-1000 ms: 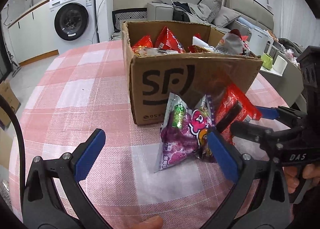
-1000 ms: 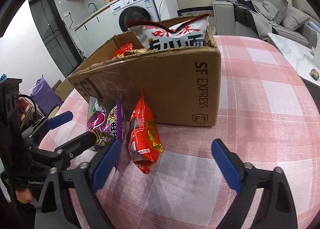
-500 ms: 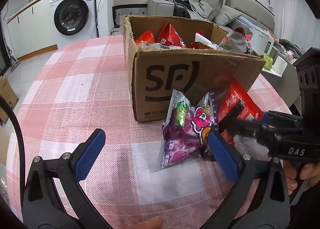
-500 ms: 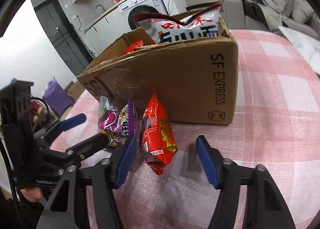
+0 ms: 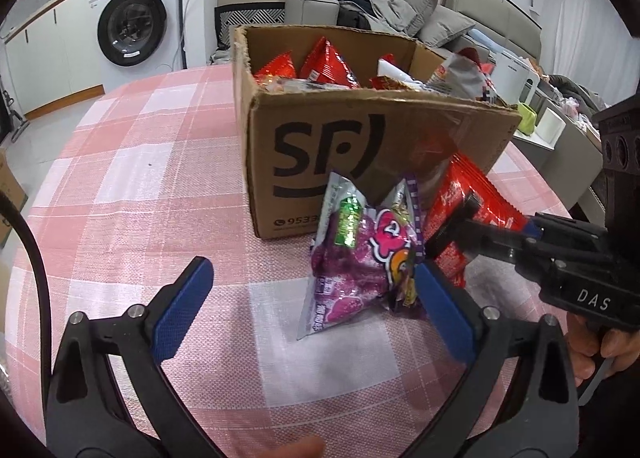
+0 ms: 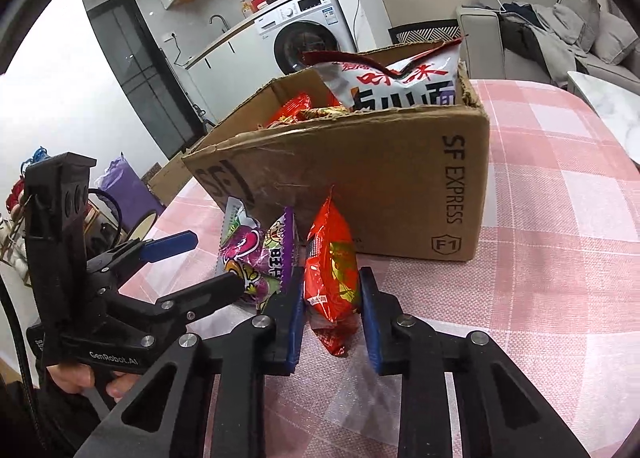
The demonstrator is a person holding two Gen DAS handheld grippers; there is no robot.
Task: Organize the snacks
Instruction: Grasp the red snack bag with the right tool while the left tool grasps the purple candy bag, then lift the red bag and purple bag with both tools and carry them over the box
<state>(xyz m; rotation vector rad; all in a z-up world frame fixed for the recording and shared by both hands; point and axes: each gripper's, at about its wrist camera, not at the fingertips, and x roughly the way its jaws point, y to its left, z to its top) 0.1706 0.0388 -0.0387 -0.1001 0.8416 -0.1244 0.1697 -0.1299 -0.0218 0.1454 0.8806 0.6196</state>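
Observation:
A red snack packet [image 6: 331,258] stands on edge against the front of the cardboard box [image 6: 384,186], and my right gripper [image 6: 331,282] is shut on its lower half, both blue pads pressing it. Beside it, a purple snack packet [image 5: 352,262] leans on the box [image 5: 320,146]. My left gripper [image 5: 312,274] stands wide around the purple packet. Its jaws are closing, with the right pad [image 5: 444,310] close to the packet's edge and the left pad well clear. The box holds several red and white snack bags.
The pink checked tablecloth [image 5: 132,186] covers a round table, with bare cloth to the left of the box and to its right [image 6: 560,242]. A washing machine [image 5: 136,30] and a sofa [image 5: 400,14] stand beyond the table.
My right gripper's jaws have come together from wide apart onto the red packet. The left gripper has edged slightly toward the purple packet and narrowed a little.

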